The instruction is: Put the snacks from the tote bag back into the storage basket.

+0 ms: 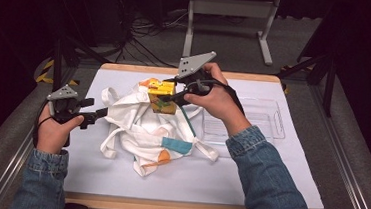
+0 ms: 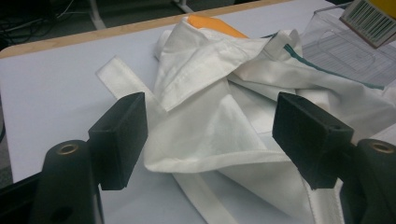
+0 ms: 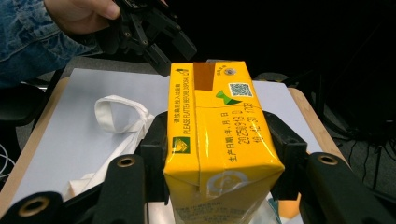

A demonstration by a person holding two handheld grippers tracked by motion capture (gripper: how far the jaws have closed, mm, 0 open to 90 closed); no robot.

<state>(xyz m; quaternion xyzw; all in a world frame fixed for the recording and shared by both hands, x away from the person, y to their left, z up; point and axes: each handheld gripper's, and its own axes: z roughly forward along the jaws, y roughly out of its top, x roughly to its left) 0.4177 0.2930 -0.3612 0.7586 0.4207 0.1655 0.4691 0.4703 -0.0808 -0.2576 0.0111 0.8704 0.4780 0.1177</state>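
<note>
The bench [image 1: 287, 183] carries a pale sheet over nearly all its top, wooden edges showing at the far and near sides; on it, somewhat left of centre, lies a crumpled white cloth bag [image 1: 141, 126] with orange and teal patches, its straps trailing toward the left edge and the near edge; a clear plastic tray [image 1: 267, 122] rests flat toward the right edge, just beside the bag; a yellow drink carton [image 1: 161, 96] is held upright over the far part of the bag, toward the far edge, gripped by the right tongs [image 1: 166, 99], whose jaws press against its two opposite sides, as the right gripper view shows with the carton [image 3: 219, 144] filling the space between them; the person's right hand [image 1: 216, 99] reaches in from the right side with a denim sleeve behind it; the left tongs [image 1: 103, 112] sit near the left edge, held by the left hand [image 1: 53, 129], jaws spread wide and gripping nothing, their tips at the bag's left side; in the left gripper view the bag's folded cloth [image 2: 210, 121] lies between and beyond the parted jaws.
</note>
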